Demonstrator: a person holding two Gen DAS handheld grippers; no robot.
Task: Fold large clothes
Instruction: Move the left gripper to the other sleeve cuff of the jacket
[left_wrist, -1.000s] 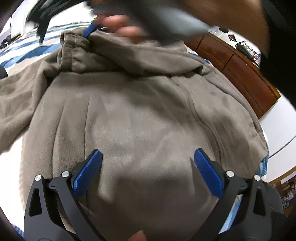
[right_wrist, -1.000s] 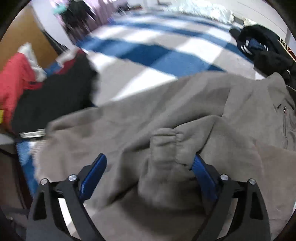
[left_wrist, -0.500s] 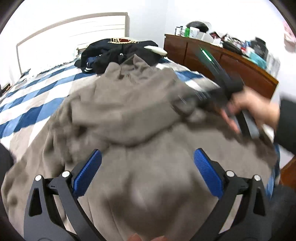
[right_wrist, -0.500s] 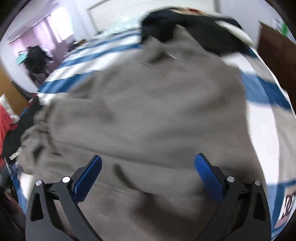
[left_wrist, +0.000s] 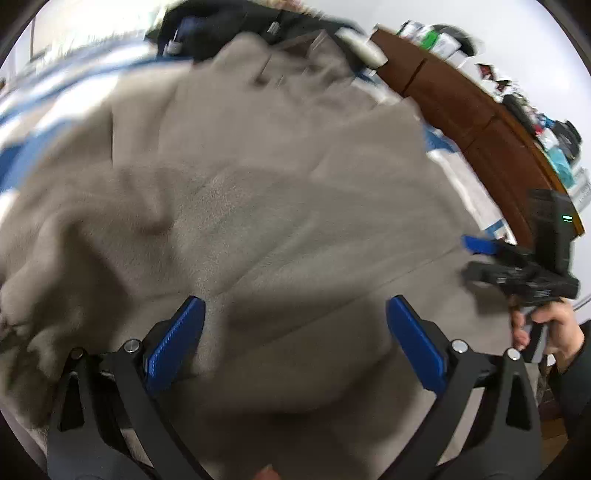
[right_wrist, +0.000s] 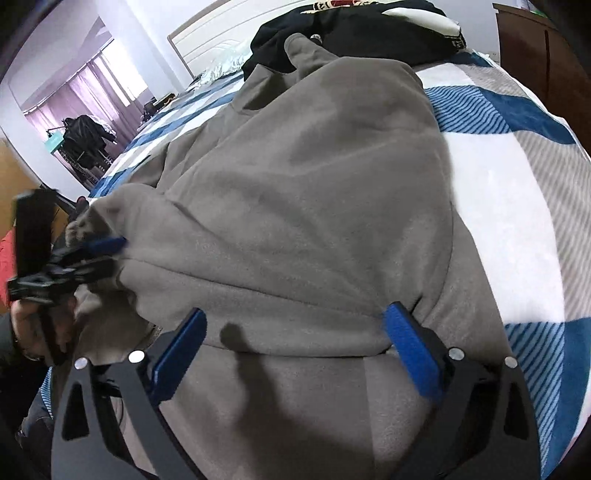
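Left wrist view: left gripper (left_wrist: 293, 339) spread wide over grey fleece garment (left_wrist: 258, 192) on the bed, gripping nothing. Right wrist view: right gripper (right_wrist: 293, 349) spread too, garment's folded edge (right_wrist: 280, 332) between the pads. Best pinch both corners evenly, keep the fold straight.

A sweater (right_wrist: 314, 206) is spread along the bed (right_wrist: 509, 192), lying on the bedcover. Behind it, at the far end of the bed, a heap of clothes (right_wrist: 362, 26) is piled, touching the sweater's far edge. A dresser (left_wrist: 476, 107) stands along the right side of the bed. The sweater's near edge is flanked by the left claw (left_wrist: 295, 339) and the right claw (right_wrist: 295, 347).
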